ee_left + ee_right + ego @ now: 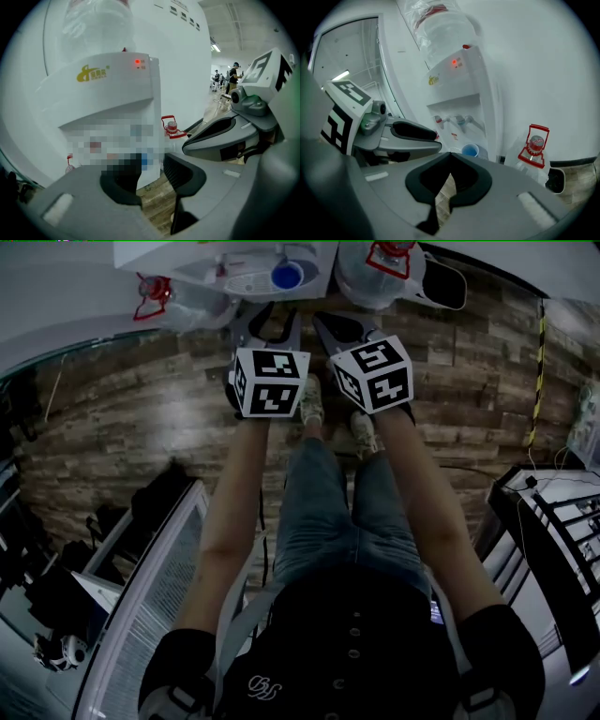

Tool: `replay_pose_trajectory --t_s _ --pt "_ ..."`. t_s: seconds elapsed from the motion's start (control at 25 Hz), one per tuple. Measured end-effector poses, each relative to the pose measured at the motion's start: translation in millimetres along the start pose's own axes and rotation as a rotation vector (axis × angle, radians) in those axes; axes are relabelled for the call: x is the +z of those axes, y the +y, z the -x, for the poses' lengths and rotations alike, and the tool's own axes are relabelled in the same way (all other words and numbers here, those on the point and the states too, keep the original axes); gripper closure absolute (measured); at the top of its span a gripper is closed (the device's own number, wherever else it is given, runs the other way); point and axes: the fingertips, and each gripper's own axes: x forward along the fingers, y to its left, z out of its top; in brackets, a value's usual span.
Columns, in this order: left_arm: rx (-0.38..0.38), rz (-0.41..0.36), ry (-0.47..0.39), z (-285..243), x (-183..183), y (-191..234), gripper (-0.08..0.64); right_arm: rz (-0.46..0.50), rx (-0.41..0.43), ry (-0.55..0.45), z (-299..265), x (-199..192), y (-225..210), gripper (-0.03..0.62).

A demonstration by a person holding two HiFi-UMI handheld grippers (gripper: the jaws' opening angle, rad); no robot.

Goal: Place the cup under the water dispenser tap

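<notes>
A blue cup (470,150) stands on the drip tray of the white water dispenser (459,93), below its taps (461,121). In the head view the cup (286,276) shows at the top, on the dispenser (248,279). My left gripper (152,176) is open with nothing between its jaws and points at the dispenser (112,93) from a short way off. My right gripper (450,161) is shut on nothing, its tips touching, and the cup lies just beyond them. In the head view the left gripper (272,326) and the right gripper (345,329) hang side by side in front of the dispenser.
Large water bottles with red handles stand on the floor on both sides of the dispenser (155,294) (389,261) (536,145). The floor is wood plank (122,418). A white cabinet (159,596) is at my left and dark racks (553,521) at my right.
</notes>
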Motion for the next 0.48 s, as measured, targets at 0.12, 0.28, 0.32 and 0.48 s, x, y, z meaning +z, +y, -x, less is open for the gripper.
replay_pose_trajectory --t_s 0.12,0.28,0.32,0.48 --pt "0.009 0.047 -0.01 18.9 6.0 -7.2 0.411 -0.003 0.01 0.008 15.3 3.8 12.3 0.591" --pt "0.019 0.094 -0.048 46.1 15.4 -11.7 0.413 -0.002 0.044 -0.005 32.2 18.8 28.9 0.591" --pt "0.017 0.107 -0.053 52.6 17.4 -12.9 0.414 0.005 0.054 -0.007 36.2 22.8 32.5 0.591" --pt "0.0 0.216 -0.098 76.0 30.4 -16.4 0.414 0.043 0.077 -0.02 53.3 41.6 41.4 0.591"
